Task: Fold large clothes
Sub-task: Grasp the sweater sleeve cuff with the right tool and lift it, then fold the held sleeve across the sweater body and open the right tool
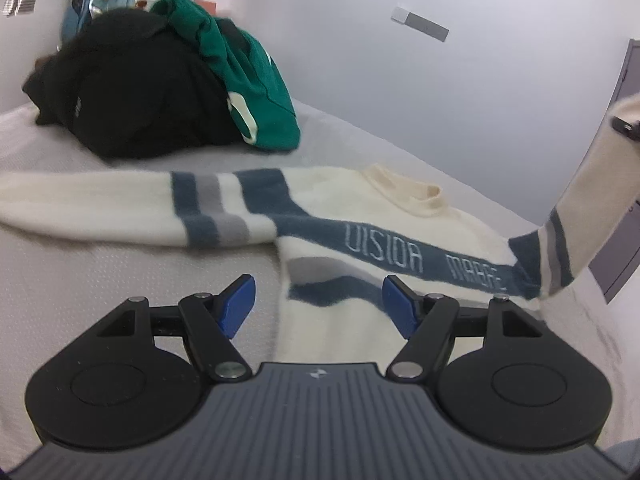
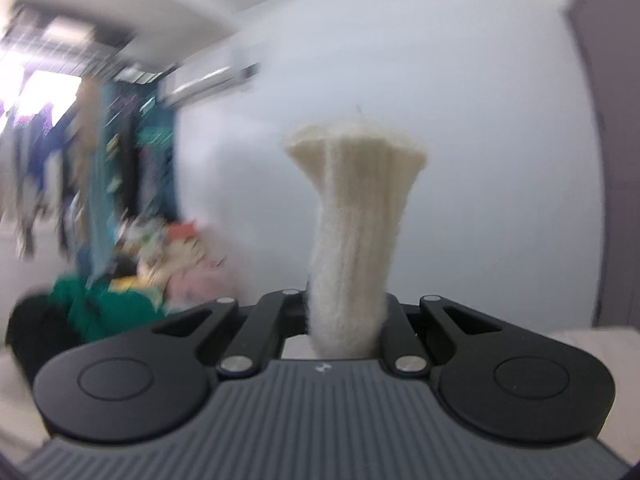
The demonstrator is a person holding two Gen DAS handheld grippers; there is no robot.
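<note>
The right gripper [image 2: 346, 320] is clamped on the cream sweater's [image 1: 360, 216] cuff [image 2: 356, 208]; the left gripper [image 1: 319, 304] gapes empty.

Pale textured bed [image 1: 100, 280] under cream striped sweater [image 1: 340, 216], black garment [image 1: 132, 92], green garment [image 1: 256, 80].

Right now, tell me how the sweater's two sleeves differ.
The left sleeve lies flat along the bed, untouched; the right sleeve is lifted off it, its cuff pinched in the right gripper. The left gripper hovers open, empty. Both sleeves are cream with blue and grey stripes.
</note>
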